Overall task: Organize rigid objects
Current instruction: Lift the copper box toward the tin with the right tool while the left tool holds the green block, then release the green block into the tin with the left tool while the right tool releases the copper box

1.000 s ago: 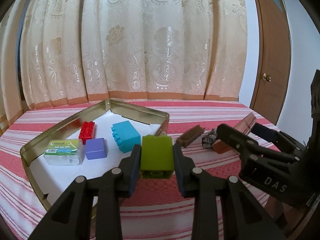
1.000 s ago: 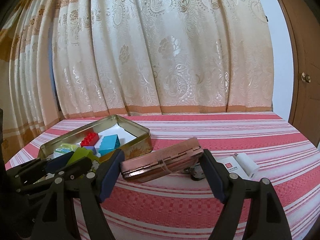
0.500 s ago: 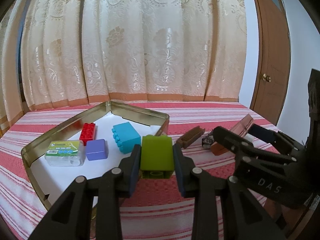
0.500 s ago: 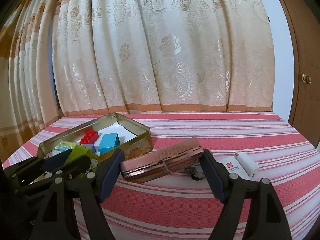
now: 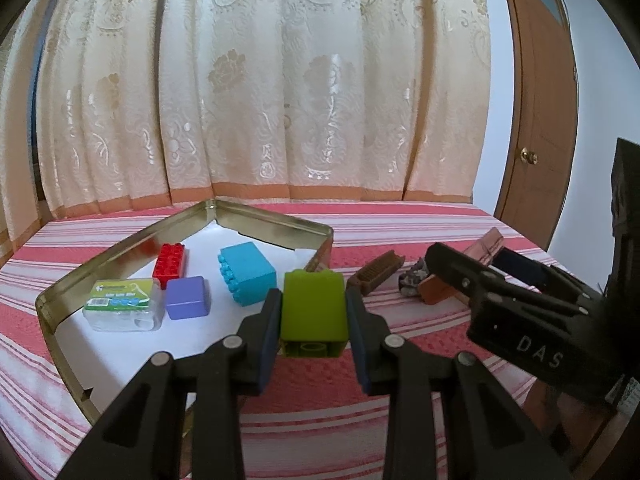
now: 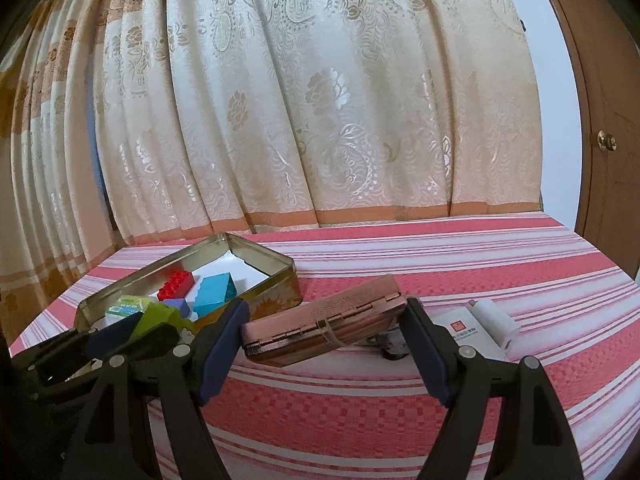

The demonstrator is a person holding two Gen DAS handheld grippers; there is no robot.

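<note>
A lime green brick (image 5: pixel 312 312) hangs above the near edge of the gold tin (image 5: pixel 120 256), and my left gripper (image 5: pixel 313 300) is shut on it. In the tin lie a red brick (image 5: pixel 170 260), a blue brick (image 5: pixel 248 272), a purple block (image 5: pixel 187 297) and a clear box with a green label (image 5: pixel 124 308). To the right, my right gripper (image 6: pixel 322 332) is shut on a rose-gold hinged case (image 6: pixel 320 320), its pads pressing on the two ends. The case is tilted just above the striped cloth. The left gripper (image 6: pixel 132 328) with the green brick (image 6: pixel 158 318) shows at the lower left of the right wrist view.
A brown comb-like piece (image 5: pixel 376 276) and a small dark crumpled thing (image 5: pixel 412 278) lie right of the tin. A white box with a red mark (image 6: pixel 466 330) and a white cylinder (image 6: pixel 494 320) lie behind the right gripper. Curtains close the back; a wooden door (image 5: pixel 536 120) stands at the right.
</note>
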